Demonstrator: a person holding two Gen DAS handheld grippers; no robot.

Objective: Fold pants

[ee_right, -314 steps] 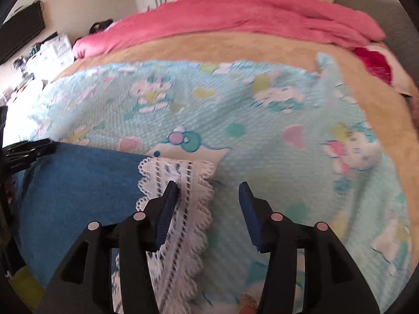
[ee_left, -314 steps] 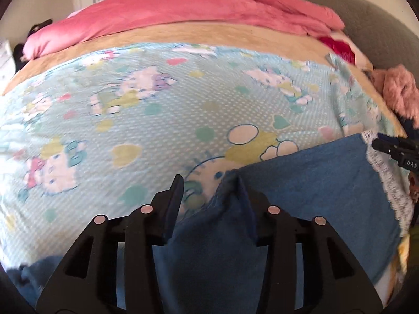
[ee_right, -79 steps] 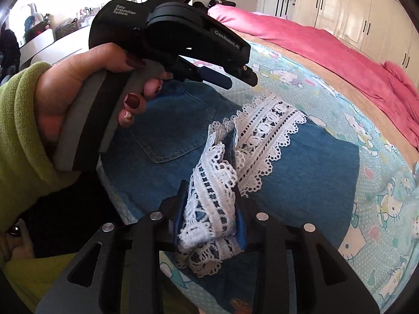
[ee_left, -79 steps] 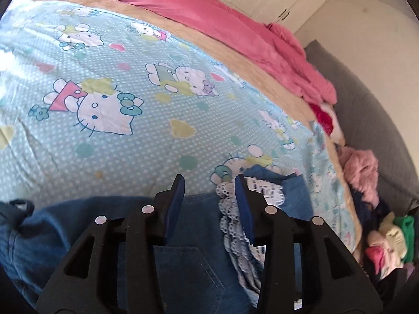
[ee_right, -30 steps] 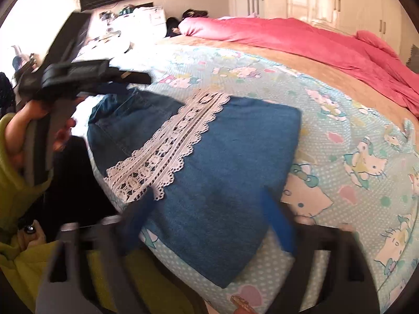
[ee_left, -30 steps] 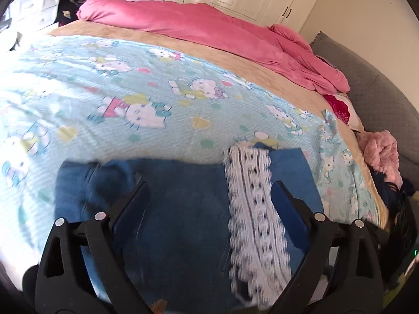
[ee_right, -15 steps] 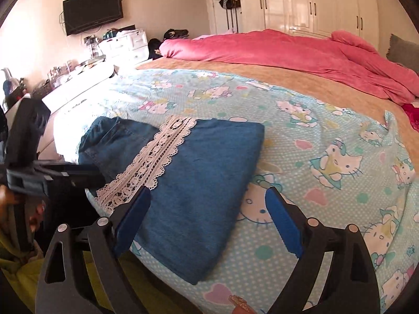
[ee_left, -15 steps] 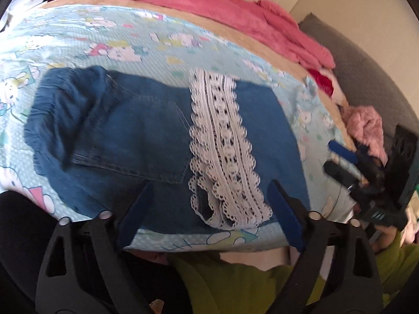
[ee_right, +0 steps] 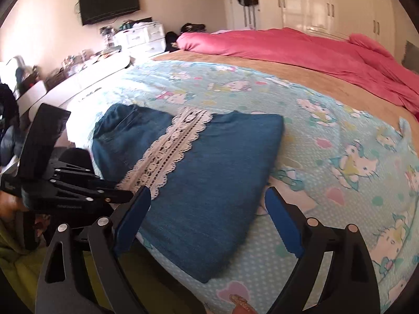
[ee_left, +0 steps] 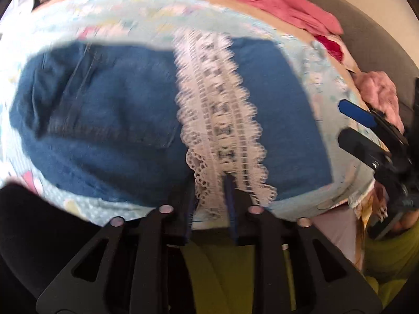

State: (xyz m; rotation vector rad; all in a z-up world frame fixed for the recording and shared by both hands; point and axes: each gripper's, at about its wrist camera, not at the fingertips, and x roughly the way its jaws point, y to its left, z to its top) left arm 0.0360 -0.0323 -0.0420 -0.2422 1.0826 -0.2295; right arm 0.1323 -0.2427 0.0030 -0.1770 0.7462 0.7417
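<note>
Left gripper [ee_left: 210, 191] at the near edge of the pants [ee_left: 110, 120], jaws closing, narrow gap, with the near end of the lace [ee_left: 217, 120] between them; whether the pads already press it cannot be told through the blur. Right gripper [ee_right: 207, 209] jaws wide, narrowing slightly, nothing between them, hovering above the near right part of the pants without touching. Pants: blue denim, folded into a rough rectangle, lying flat on the sheet [ee_right: 327, 136] at the near edge of the bed; back pocket and gathered waistband at the left end. Lace is white, scalloped, openwork, a band running front to back across the middle of the denim. Sheet is pale blue, dotted, cartoon-cat print; pink duvet [ee_right: 301, 49] bunched at the far side. Half a second ago the left jaws stood wide, straddling the lace end from higher up; now lower and nearly together on it.
</note>
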